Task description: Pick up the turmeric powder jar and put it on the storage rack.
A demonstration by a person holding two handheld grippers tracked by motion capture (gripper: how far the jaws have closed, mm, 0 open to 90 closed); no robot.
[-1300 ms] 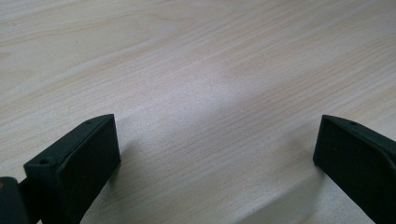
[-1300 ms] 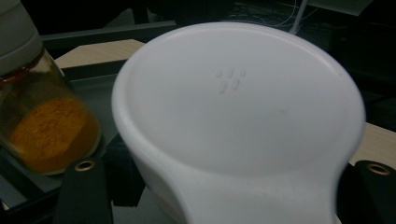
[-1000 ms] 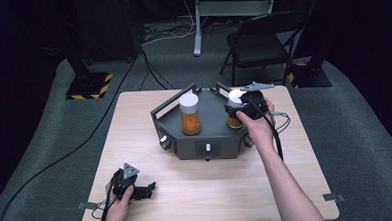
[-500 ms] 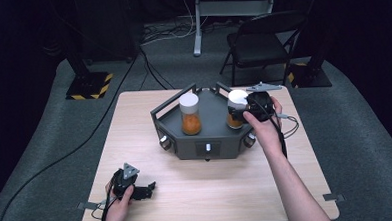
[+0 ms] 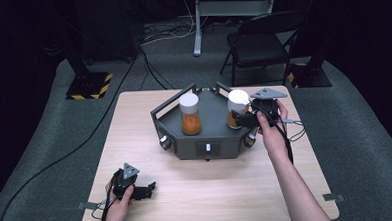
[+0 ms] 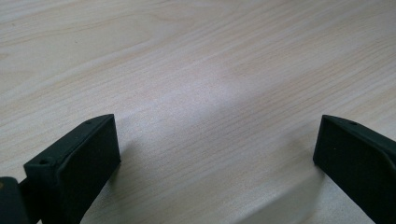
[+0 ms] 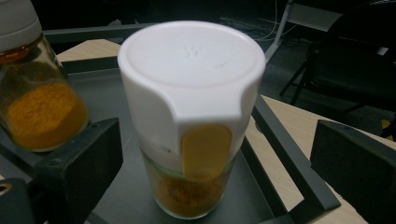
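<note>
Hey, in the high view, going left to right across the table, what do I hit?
left gripper → jar in the middle of the tray → jar at the tray's right → right gripper, its jaws open around that jar → right hand

The person's left hand comes in from the bottom edge near the table's front left corner and holds the left tongs low over the wood, jaws spread wide and pointing right. The right forearm reaches forward along the right side, and the right hand grips the right tongs, which point left, jaws apart, seemingly touching nothing.
</note>
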